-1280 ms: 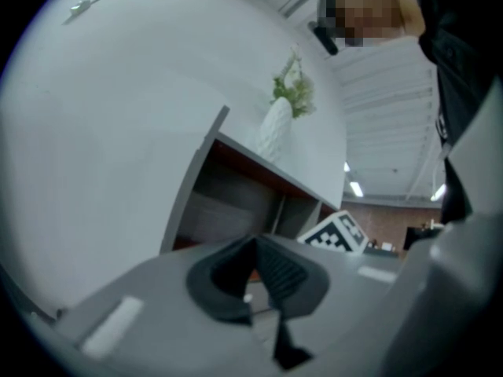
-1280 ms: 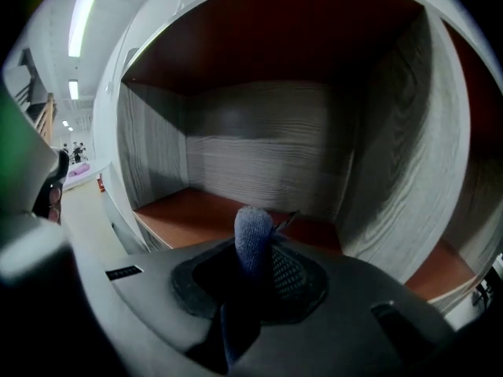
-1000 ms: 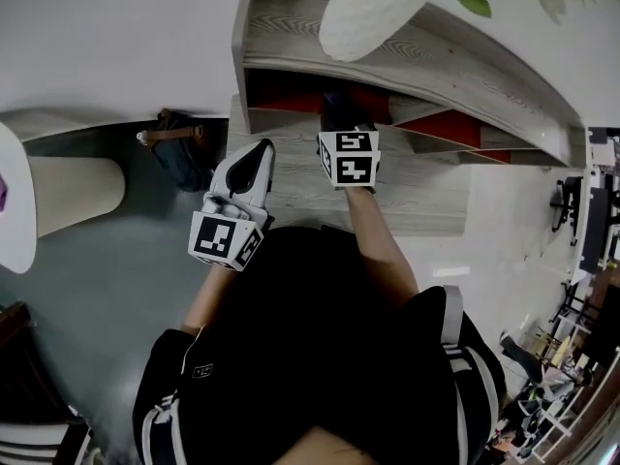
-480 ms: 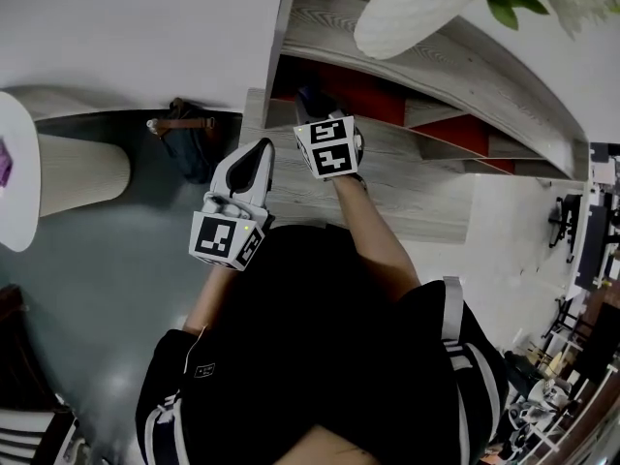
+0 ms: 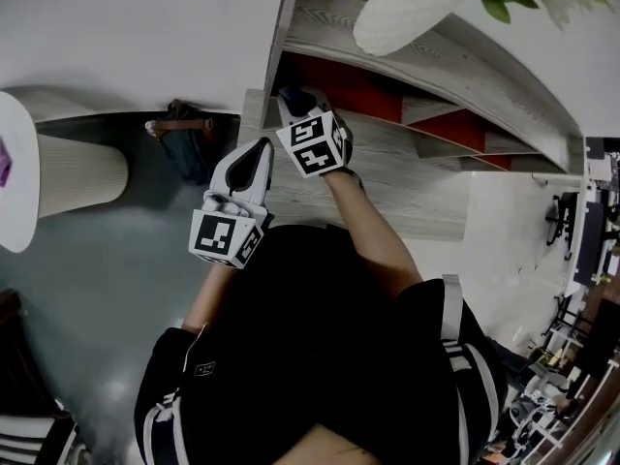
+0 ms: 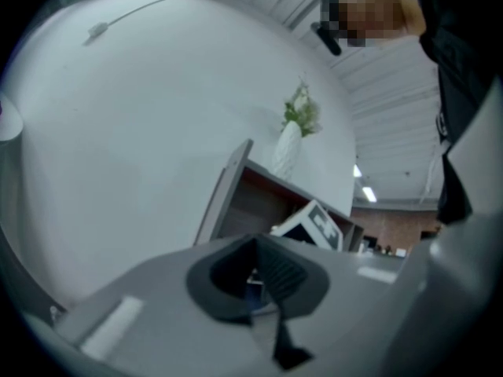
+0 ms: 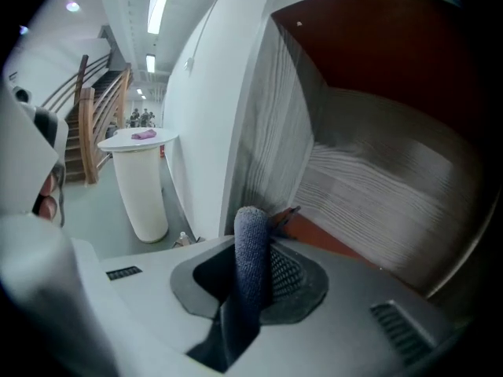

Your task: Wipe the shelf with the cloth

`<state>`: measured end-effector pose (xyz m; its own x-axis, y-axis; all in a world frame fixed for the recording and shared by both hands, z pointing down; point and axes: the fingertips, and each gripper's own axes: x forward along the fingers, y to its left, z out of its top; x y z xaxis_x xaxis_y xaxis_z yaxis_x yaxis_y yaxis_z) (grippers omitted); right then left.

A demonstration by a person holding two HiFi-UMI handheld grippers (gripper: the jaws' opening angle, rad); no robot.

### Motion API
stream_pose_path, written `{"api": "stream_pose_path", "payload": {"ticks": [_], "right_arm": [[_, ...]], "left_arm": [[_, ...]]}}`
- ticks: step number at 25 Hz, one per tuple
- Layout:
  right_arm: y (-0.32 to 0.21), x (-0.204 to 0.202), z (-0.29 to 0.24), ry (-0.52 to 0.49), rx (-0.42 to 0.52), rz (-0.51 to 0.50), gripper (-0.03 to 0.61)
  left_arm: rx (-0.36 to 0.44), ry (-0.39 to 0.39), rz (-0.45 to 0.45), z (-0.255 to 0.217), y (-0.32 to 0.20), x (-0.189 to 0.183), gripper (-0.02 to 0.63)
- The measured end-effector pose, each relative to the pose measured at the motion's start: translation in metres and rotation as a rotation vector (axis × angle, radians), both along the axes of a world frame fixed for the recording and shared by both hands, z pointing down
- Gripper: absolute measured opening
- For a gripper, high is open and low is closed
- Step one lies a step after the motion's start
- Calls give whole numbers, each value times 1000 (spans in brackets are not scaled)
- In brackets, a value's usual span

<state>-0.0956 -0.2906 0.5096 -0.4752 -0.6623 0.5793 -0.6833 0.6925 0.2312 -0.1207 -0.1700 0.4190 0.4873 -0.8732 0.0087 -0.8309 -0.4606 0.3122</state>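
The grey wood-grain shelf (image 5: 417, 168) has a red back panel (image 5: 360, 89). My right gripper (image 5: 294, 102) reaches into its left end, shut on a dark blue cloth (image 5: 299, 95). In the right gripper view the rolled cloth (image 7: 251, 242) stands pinched in that gripper (image 7: 255, 272), close to the shelf's left side wall (image 7: 271, 132) and shelf board (image 7: 377, 187). My left gripper (image 5: 259, 153) hangs in front of the shelf's left edge, jaws together with nothing in them. The left gripper view shows its jaws (image 6: 255, 285) pointing up at the shelf (image 6: 236, 203).
A white vase (image 5: 412, 8) with a green plant stands on the shelf's top, also seen as the vase (image 6: 287, 149). A white round pedestal table (image 5: 24, 187) stands left, with a pink item (image 7: 144, 134) on it. A dark bag (image 5: 184, 143) lies on the floor by the wall.
My right gripper has slid the cloth leftward along the shelf to its left end. The left gripper has stayed where it was.
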Motion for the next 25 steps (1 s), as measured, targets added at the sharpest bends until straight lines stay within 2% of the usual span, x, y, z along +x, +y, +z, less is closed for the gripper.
{"api": "stream_pose_path", "payload": {"ticks": [4,10,14,18,20,25], "right_arm": [[7,-6,2,25,17,-41,55],[15,-10,3,6,5,-119,55],[25,-14,3,-42,-52,-159,55],[40,-17,5,-72,-57,-191,55],[46,-12,-1,-141,-29,-165,55],[32,31,-46,-295,112,8,55]], "left_arm": [[6,-1,7,-3,1,3,3],[2,-6,-64,-4,-5,-21,3],[7,-19,-40,-6,-4,-17,3],[-5,28,3,-9,-3,-1,3],[-7,36,27,-10,-2,9,3],[0,34,97,-12,-4,31,3]]}}
